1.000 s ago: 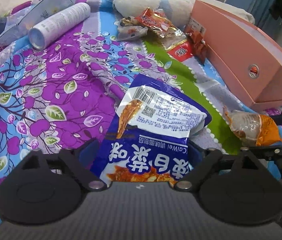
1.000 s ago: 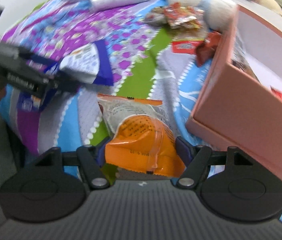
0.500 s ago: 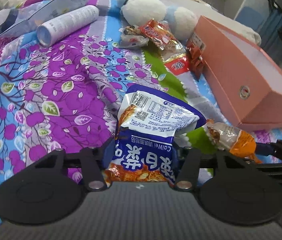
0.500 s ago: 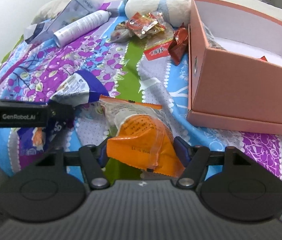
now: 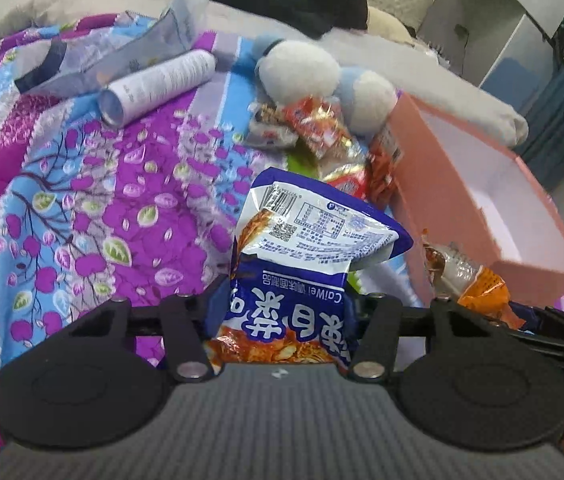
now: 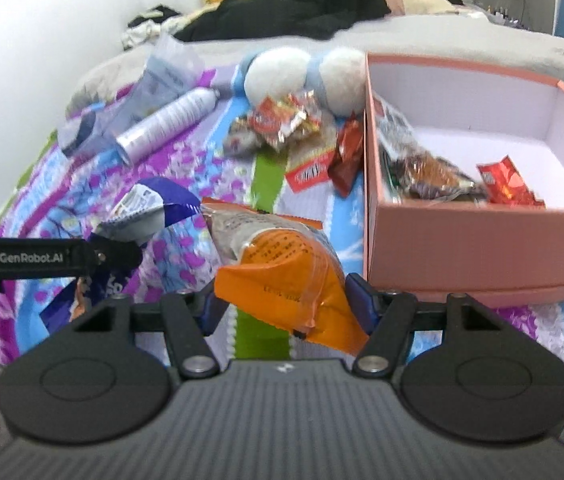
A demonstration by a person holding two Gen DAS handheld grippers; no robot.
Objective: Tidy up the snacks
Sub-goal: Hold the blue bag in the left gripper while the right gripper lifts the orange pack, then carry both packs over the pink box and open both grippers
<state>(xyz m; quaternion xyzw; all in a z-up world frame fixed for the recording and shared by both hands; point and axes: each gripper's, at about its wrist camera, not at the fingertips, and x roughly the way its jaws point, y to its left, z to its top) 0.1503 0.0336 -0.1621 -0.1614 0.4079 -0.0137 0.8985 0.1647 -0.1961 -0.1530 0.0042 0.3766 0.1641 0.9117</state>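
My left gripper (image 5: pixel 282 312) is shut on a blue and white snack bag (image 5: pixel 306 248) and holds it above the bedspread. My right gripper (image 6: pixel 286 306) is shut on an orange and clear snack packet (image 6: pixel 282 268), also lifted; the packet also shows in the left wrist view (image 5: pixel 470 276). The open pink box (image 6: pixel 482 248) sits to the right and holds a few snack packets (image 6: pixel 434 172). Several loose red snack packets (image 6: pixel 286 120) lie on the bedspread left of the box.
A white cylinder can (image 5: pixel 158 84) and a clear plastic bag (image 5: pixel 130 56) lie at the far left of the patterned bedspread (image 5: pixel 82 208). A white and blue plush toy (image 5: pixel 322 76) lies behind the loose snacks. Dark clothes (image 6: pixel 294 12) lie at the back.
Both grippers have risen with their packets. The views now look further over the bed, and the inside of the pink box has come into sight.
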